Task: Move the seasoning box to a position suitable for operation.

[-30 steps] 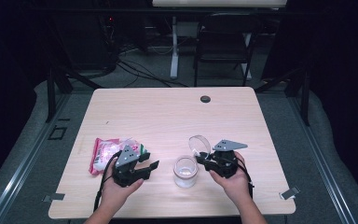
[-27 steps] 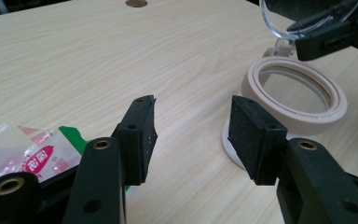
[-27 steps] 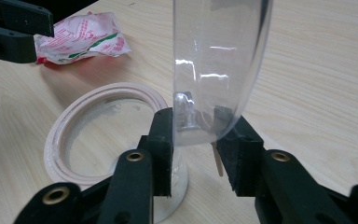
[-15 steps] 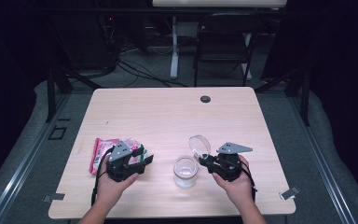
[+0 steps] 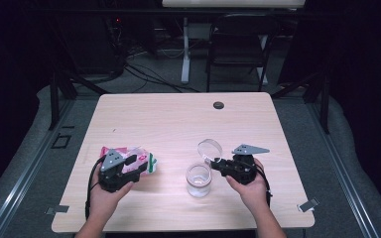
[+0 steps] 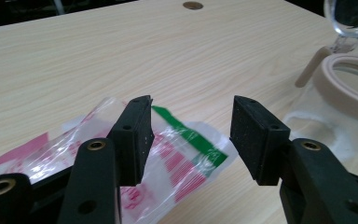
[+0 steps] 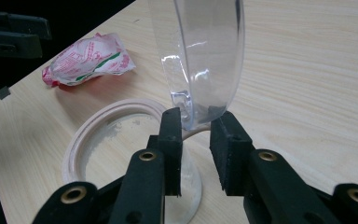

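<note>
A clear glass jar [image 5: 198,179] with a pale rim [image 7: 98,135] stands near the table's front, its hinged clear lid [image 5: 210,148] tipped up and open. My right gripper [image 5: 214,162] comes in from the right; its jaws [image 7: 198,140] have just been closing and now pinch the lid's [image 7: 205,56] lower edge. A red, white and green plastic bag [image 5: 146,161] lies at the front left. My left gripper [image 5: 138,166] hovers over it, open, with the bag [image 6: 186,149] below and between the jaws [image 6: 191,135]. The jar [image 6: 349,93] stands off to that gripper's right.
A small dark round disc [image 5: 219,105] sits in the wooden table [image 5: 178,124] near its far edge. A black chair [image 5: 238,49] and cables lie on the floor beyond the table. The left gripper's body [image 7: 9,32] appears dark at the upper left of the right gripper view.
My left gripper has moved left, away from the jar and over the bag. The right gripper stays at the lid, which is still upright.
</note>
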Tool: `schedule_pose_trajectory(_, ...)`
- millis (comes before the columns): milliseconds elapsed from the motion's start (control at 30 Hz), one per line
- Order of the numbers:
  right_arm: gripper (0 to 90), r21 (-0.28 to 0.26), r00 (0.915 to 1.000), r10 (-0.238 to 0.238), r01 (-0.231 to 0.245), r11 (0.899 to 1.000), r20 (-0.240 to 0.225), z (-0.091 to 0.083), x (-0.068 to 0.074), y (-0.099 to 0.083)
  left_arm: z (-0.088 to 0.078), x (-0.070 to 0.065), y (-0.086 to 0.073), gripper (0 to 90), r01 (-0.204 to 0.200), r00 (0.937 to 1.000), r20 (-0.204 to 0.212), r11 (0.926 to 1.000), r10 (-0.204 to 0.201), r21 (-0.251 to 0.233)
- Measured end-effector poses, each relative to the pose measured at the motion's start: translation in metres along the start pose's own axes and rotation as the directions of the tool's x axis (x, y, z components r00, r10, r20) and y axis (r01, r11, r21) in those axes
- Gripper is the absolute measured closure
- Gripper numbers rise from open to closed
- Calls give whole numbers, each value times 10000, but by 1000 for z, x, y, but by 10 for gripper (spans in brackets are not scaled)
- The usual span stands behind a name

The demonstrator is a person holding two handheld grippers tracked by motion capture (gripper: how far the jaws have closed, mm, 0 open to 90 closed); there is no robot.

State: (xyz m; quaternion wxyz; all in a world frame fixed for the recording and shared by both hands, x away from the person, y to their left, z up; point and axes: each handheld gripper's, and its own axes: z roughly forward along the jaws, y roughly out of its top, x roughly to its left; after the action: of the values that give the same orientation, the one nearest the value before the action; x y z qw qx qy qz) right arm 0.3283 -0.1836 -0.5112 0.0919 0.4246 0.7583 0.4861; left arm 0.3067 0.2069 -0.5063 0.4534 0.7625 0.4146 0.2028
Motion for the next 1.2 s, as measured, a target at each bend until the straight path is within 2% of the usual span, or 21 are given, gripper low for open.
schedule_pose_trajectory(133, 732, 70, 9999, -91, 90, 9999, 85, 2, -1, 3, -3, 6, -5, 489, 107, 9997, -218, 9999, -106, 35)
schedule_pose_trajectory(333, 685, 45, 9999, 52, -52, 10000, 98, 3, -2, 4, -3, 6, -10, 486, -99, 9994, -343, 9999, 101, 60)
schedule_pose_trajectory(500, 634, 54, 9998, 181, -181, 9998, -33, 2, -4, 5, 3, -2, -13, 445, -774, 9959, -436, 9964, 789, 349)
schedule_pose_trajectory(700, 576, 41, 9999, 77, -78, 10000, 113, 1, -2, 3, 13, -11, -16, 428, -1245, 9916, -259, 9889, 1269, 806)
schedule_pose_trajectory(800, 562, 17, 9997, 86, -87, 10000, 232, -1, -1, 2, 17, -15, -16, 417, -1476, 9886, -194, 9860, 1495, 770)
schedule_pose_trajectory(933, 552, -80, 9996, 128, -126, 9999, 235, -5, -1, -1, 21, -20, -14, 389, -1886, 9804, -451, 9797, 1918, 674)
schedule_pose_trajectory(1133, 549, -297, 9993, 253, -244, 9993, 272, -13, -3, -4, 29, -21, -13, 353, -1722, 9829, -440, 9772, 1788, 1239)
schedule_pose_trajectory(1200, 548, -429, 9992, 274, -261, 9987, 301, -16, -2, -5, 32, -21, -13, 335, -1779, 9810, -521, 9737, 1868, 1425)
